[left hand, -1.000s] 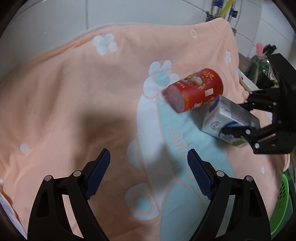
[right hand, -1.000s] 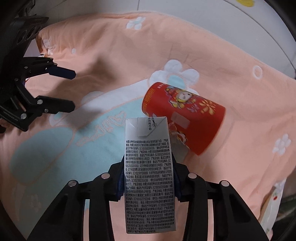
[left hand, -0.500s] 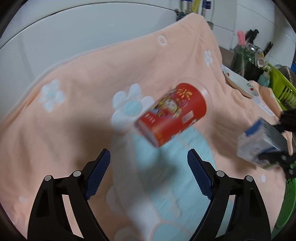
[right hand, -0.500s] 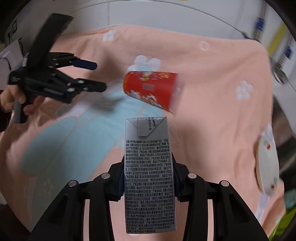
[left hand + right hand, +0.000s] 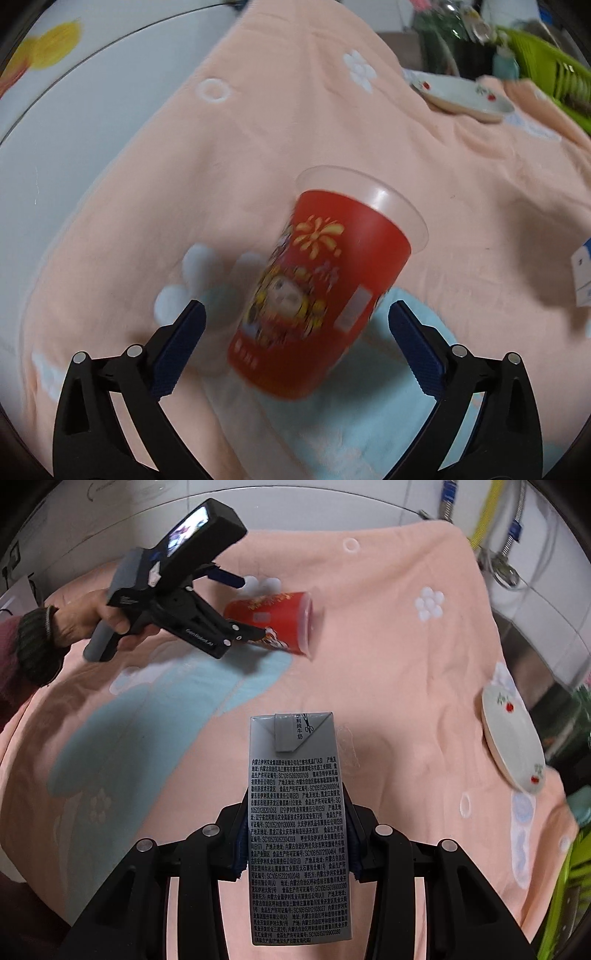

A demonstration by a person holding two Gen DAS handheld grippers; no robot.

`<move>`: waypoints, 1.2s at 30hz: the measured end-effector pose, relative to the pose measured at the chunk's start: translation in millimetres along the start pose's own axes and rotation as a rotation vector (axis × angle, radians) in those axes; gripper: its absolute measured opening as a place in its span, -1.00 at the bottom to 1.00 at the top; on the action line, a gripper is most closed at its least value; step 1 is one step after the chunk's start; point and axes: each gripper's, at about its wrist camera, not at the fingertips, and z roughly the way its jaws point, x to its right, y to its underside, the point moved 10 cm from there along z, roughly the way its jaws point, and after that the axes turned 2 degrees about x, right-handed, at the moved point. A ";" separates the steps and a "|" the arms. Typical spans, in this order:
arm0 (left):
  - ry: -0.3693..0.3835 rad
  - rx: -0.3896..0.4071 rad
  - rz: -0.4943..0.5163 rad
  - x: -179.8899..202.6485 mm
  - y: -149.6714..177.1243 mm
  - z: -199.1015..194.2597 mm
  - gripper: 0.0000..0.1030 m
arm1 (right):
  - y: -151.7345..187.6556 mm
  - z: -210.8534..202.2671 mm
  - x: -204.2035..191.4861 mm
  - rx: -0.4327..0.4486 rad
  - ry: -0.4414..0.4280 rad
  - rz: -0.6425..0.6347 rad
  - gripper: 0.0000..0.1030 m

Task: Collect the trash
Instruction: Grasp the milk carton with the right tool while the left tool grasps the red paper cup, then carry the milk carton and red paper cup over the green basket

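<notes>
Holding our right gripper (image 5: 295, 845) clamped on a grey rectangular milk carton (image 5: 297, 823) printed with dense black text, we see its blue pads pressing both narrow sides of the carton, which stands up along the fingers with its folded top flap pointing away from us. Our left gripper (image 5: 295, 343) has its jaws opening wide, and a red plastic cup (image 5: 321, 306) with a cartoon print and a clear rim lies on its side between the blue-padded fingers (image 5: 177, 350), which do not touch it; the cup is blurred in this view. From the right wrist view we see the same cup (image 5: 273, 622) lying on a peach-coloured cloth (image 5: 388, 672) with white flowers and a pale blue patch, its open mouth turned to the right, while the left gripper (image 5: 245, 607) straddles its base end, carried by a hand (image 5: 99, 616) in a dark knitted cuff. Near the right edge of the cloth rests a white ceramic dish (image 5: 513, 738) with small red fruit motifs, well apart from the cup. A bright green plastic basket (image 5: 546, 74) shows beyond the dish (image 5: 465, 96) in the left wrist view, next to some blurred dark items we cannot make out.
</notes>
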 end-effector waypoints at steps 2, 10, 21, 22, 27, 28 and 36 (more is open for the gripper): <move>-0.006 0.003 0.032 3.7 -7.0 7.9 0.90 | 5.7 0.4 2.4 -0.006 0.010 0.009 -0.24; 0.005 -0.023 0.077 14.0 -14.9 32.6 0.90 | 21.8 -4.6 11.6 -0.012 0.029 0.049 -0.23; 0.071 -0.009 -0.034 17.8 -7.7 27.4 0.42 | 45.3 -20.2 16.2 0.004 0.044 0.109 -0.23; 0.075 -0.004 -0.048 17.9 -7.0 24.0 0.41 | 46.7 -21.9 17.1 0.007 0.043 0.118 -0.23; 0.104 0.009 -0.129 17.4 -1.8 4.7 0.37 | 59.5 -35.7 18.5 0.026 0.045 0.156 -0.23; 0.100 0.018 -0.137 18.3 -0.6 -1.7 0.37 | 61.4 -38.2 18.3 0.029 0.042 0.161 -0.23; 0.139 0.059 -0.197 51.6 7.0 -51.7 0.36 | 87.5 -66.7 14.7 0.052 0.056 0.197 -0.23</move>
